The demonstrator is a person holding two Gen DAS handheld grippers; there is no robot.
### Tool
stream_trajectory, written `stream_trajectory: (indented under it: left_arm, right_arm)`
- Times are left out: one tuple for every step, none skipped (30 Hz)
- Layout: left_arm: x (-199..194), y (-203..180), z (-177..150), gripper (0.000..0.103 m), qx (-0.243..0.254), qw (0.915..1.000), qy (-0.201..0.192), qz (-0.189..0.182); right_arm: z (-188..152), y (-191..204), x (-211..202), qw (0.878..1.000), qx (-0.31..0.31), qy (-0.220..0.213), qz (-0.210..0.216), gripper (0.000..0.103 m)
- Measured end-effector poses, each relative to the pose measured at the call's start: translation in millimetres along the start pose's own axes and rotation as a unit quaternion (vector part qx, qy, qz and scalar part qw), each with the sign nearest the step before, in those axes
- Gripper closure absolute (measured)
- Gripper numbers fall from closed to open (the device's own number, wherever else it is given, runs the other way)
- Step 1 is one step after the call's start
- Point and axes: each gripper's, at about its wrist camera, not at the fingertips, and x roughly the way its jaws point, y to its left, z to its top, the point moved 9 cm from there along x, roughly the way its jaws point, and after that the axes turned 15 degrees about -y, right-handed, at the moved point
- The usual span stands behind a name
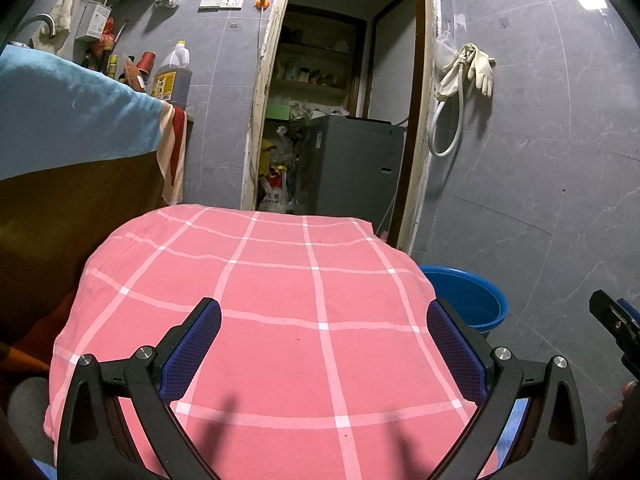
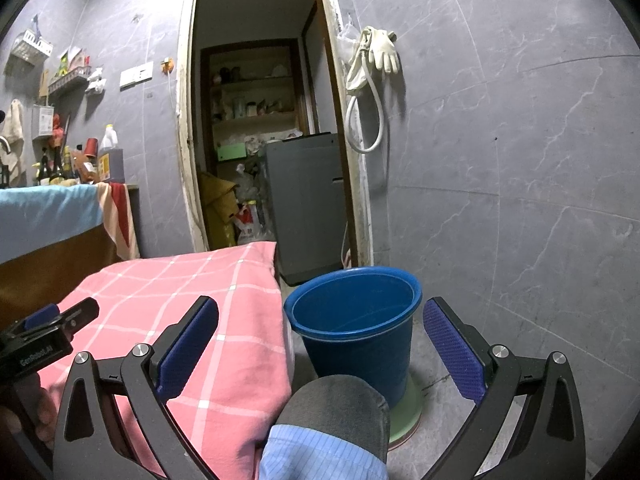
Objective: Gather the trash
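Blue plastic, the bucket stood on the tiled floor just beside the right edge of the pink checked cloth, its round mouth up and nothing visible inside it. No loose trash showed on the cloth or the floor in either view, so the bucket was the only task thing to place. It rested on a pale green disc, close to the grey wall and in front of the doorway to the storeroom.

From the right gripper the bucket lay straight ahead and a little below, framed between the two blue pads, which were spread wide with nothing between them. A grey-clad knee sat between that gripper and the bucket's base.

From the left gripper, also spread wide and empty over the cloth, the bucket lay off to the right, half hidden behind the cloth's edge. By this layout the right hand was the nearer one for any drop into it.
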Motion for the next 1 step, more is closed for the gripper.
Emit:
stream_trajectory:
  left_arm:
    - [0.2, -0.5, -0.1, 0.002, 0.000, 1.0000, 0.000, 0.000]
  right_arm:
    - [-0.1, 0.0, -0.4, 1.000, 0.000, 0.000, 0.000, 0.000]
